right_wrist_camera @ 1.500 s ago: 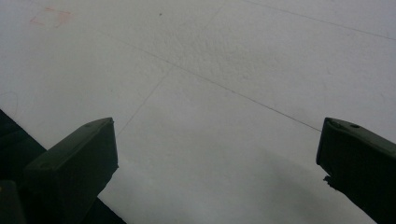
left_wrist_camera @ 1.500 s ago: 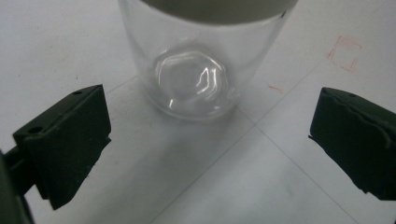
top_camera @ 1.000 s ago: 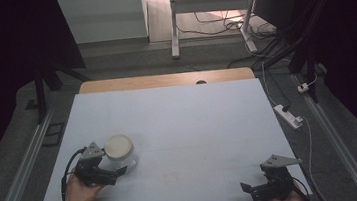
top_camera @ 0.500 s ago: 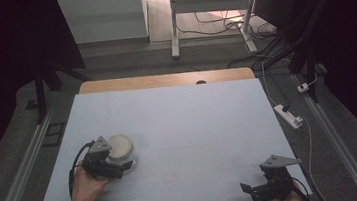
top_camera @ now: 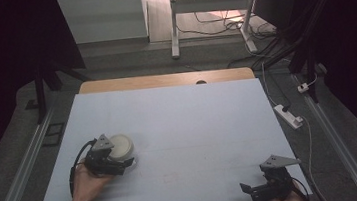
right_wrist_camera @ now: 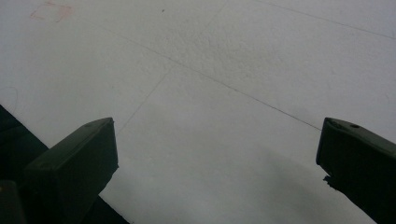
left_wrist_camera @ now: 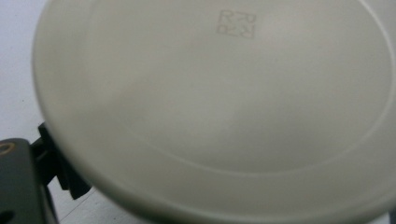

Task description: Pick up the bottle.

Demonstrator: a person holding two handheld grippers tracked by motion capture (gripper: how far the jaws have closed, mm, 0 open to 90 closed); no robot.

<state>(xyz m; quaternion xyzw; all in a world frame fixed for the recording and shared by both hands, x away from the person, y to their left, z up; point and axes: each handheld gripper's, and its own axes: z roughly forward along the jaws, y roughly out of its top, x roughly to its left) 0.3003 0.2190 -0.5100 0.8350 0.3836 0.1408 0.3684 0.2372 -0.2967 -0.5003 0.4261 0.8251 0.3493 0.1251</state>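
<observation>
So the bowl is this cream round thing sitting on the left part of the table, fairly close to the near edge. From the high view I honestly can't tell if anything's in it, it just reads as a pale disc with a slightly darker rim. In the left gripper view the bowl is right up against the lens: a smooth, off-white surface with a faint ring and a small stamped mark near the top, nothing lying on it. The left gripper is at the bowl's near side, held in the person's left hand, and one black jaw pokes out from under the bowl's edge at the lower left of that gripper's view. The other jaw is hidden, so I can't tell if the jaws are clamped on the rim or just beside it. Way over at the near right corner, well apart from the bowl, is the right gripper. Its own view has the jaws spread wide over bare white tabletop, nothing between them.
</observation>
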